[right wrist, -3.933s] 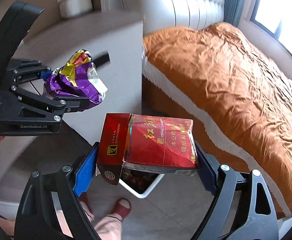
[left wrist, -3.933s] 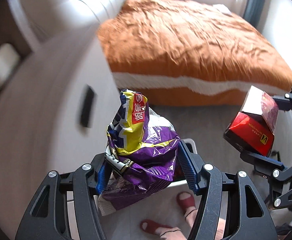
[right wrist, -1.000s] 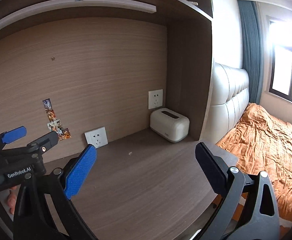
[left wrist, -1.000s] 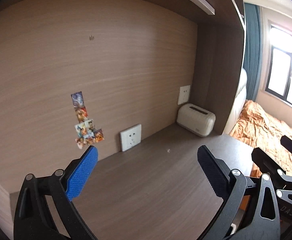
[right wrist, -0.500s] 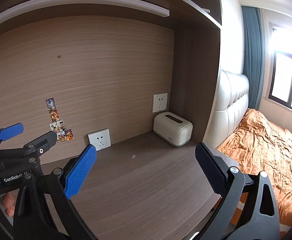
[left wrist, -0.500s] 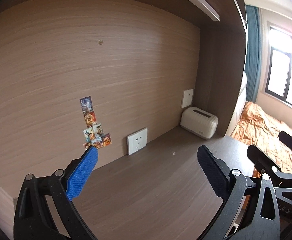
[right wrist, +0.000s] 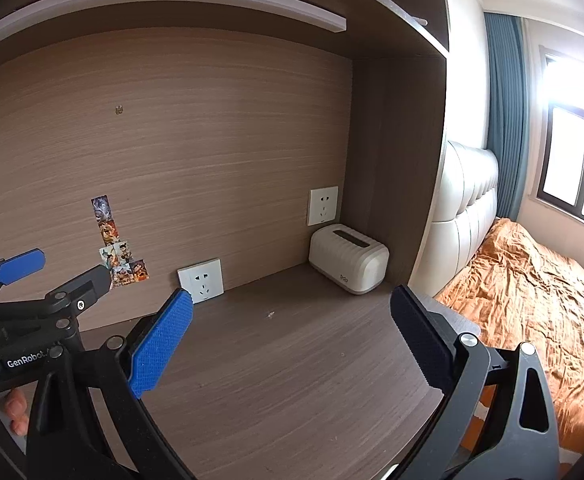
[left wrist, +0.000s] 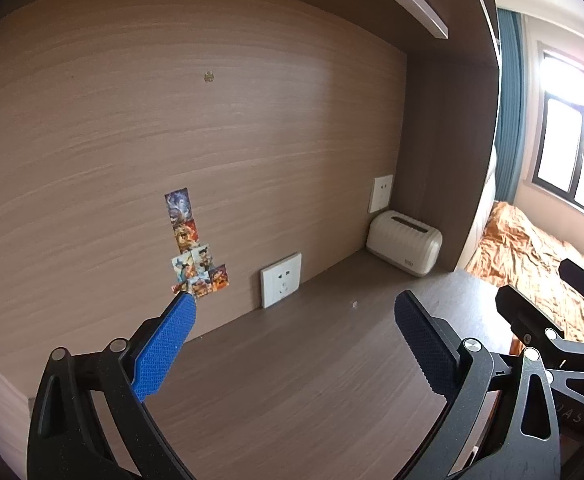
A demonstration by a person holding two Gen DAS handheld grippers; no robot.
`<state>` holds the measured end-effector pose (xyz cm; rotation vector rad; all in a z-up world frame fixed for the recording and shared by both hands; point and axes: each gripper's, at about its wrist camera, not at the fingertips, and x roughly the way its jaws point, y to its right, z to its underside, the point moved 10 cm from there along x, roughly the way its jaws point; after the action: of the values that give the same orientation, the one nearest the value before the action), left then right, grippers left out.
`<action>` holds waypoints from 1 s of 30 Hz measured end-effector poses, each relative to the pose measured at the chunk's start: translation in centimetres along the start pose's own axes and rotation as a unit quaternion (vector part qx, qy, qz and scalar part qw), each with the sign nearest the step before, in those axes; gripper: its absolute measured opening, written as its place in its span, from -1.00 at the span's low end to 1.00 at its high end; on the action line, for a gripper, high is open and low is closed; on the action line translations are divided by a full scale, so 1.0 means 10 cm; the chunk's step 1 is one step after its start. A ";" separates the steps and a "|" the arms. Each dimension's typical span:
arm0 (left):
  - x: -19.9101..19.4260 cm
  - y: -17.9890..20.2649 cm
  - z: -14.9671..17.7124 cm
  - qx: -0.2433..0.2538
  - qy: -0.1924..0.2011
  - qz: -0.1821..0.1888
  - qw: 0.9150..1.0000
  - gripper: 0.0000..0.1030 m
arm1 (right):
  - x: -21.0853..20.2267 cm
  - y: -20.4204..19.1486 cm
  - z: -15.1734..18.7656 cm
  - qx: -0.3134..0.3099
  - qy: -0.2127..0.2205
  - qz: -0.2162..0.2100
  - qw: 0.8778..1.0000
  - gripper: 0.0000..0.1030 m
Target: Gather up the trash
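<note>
I hold both grippers over the brown desk (right wrist: 292,380) and both are wide open with nothing in them. My left gripper (left wrist: 292,344) has its blue pads far apart, and my right gripper (right wrist: 292,344) does too. The desk looks almost bare. The only trash I can find is a tiny pale crumb (right wrist: 270,314) — it lies alone on the wood, far from me, out in front of the wall socket (right wrist: 201,281) and left of the cream box (right wrist: 348,258) in the far right corner. From the left camera I see the same crumb (left wrist: 355,303) past my right pad. I think it is very light and maybe soft, like a bit of paper, but it is too small to tell. It could slide or blow away if I bump it. I would come down straight over it with the pad tips on both sides, close to the wood, and pinch slowly. The little stickers (left wrist: 196,264) on the back wall are stuck flat — I do not think they are trash. The bed (right wrist: 532,300) is off to the right.
</note>
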<state>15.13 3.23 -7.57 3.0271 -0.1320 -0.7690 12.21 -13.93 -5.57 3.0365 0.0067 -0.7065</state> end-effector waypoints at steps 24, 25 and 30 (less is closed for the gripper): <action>0.21 -0.03 -0.05 0.009 -0.008 -0.009 1.000 0.90 | 0.15 0.00 0.04 0.003 -0.017 -0.003 1.000 0.91; 0.22 -0.03 -0.05 0.010 -0.009 -0.009 1.000 0.90 | 0.16 0.00 0.05 0.003 -0.019 -0.004 1.000 0.91; 0.25 -0.03 -0.02 0.014 -0.011 -0.011 1.000 0.90 | 0.19 0.00 0.08 0.004 -0.025 -0.006 1.000 0.91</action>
<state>17.43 3.30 -8.56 3.0524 -0.1100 -0.8098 13.57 -13.96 -7.12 3.0278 0.0200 -0.7850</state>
